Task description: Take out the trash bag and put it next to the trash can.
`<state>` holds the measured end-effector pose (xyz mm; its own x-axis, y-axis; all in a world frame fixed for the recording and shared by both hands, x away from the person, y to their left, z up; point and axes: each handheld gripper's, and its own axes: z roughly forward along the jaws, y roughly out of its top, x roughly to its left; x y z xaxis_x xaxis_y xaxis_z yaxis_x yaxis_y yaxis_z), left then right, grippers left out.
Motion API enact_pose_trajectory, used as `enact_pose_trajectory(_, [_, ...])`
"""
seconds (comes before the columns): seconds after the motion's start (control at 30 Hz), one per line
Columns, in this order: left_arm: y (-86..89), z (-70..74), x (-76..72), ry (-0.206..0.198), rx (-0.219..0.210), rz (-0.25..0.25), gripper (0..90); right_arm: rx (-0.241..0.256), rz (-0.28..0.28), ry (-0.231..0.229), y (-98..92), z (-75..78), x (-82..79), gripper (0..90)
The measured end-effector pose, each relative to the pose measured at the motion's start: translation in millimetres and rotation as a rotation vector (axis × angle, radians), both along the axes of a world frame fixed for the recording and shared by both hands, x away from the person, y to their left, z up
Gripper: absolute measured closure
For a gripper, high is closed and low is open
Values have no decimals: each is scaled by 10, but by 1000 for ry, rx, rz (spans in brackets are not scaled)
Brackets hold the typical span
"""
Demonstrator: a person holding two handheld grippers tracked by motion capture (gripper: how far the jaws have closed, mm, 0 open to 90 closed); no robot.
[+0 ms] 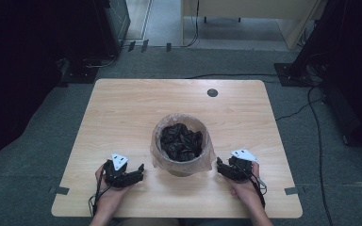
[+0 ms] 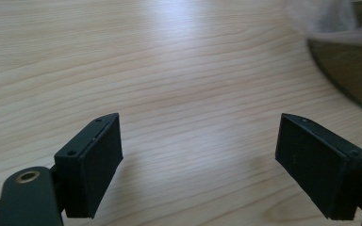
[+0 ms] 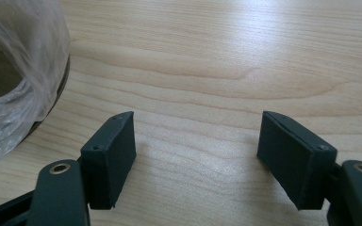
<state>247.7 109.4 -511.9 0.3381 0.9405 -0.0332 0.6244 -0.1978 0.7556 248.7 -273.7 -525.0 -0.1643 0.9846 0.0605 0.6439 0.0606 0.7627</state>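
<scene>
The bin (image 2: pixel 353 70) is blurred and cut off at both gripper views' edges; its black contents (image 1: pixel 181 140) are unidentifiable

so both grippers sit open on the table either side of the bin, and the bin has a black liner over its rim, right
Not quite: the liner over the rim is clear plastic, as the high view shows; the black stuff lies inside the bin. The rest holds: left gripper and right gripper are open on the table, one each side.

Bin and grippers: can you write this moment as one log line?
left gripper: open, empty, left of bin | right gripper: open, empty, right of bin | bin: clear liner, black bag inside, upright on table
</scene>
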Motion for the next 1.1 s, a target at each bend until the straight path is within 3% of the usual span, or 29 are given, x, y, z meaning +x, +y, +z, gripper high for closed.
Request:
enact_pose_trajectory(0.17, [-247, 61, 50, 0, 61, -62, 149, -30, 3, 4, 28, -3, 1, 278])
enact_pose_trajectory(0.3, [-367, 99, 77, -6, 111, -79, 149, -24, 2, 3, 25, -3, 0, 275])
enact_pose_trajectory(0.47, [-443, 143, 97, -17, 121, -99, 150, -26, 5, 3, 25, -3, 1, 273])
enact_pose_trajectory(0.53, [-482, 147, 104, -24, 109, -101, 173, -27, 5, 4, 26, -3, 2, 273])
enact_pose_trajectory(0.57, [-496, 149, 102, -26, 103, -101, 241, -26, 5, 4, 25, -3, 1, 273])
enact_pose_trajectory(0.73, [-563, 188, 72, -52, 80, -116, 288, -27, 5, 4, 29, -3, 3, 268])
enact_pose_trajectory(0.87, [-581, 237, 39, -91, 64, -126, 453, -24, 0, 5, 36, -3, 5, 263])
enact_pose_trajectory(1.1, [-548, 371, -25, -154, -32, -181, 771, 12, 2, 4, 3, 3, 3, 257])
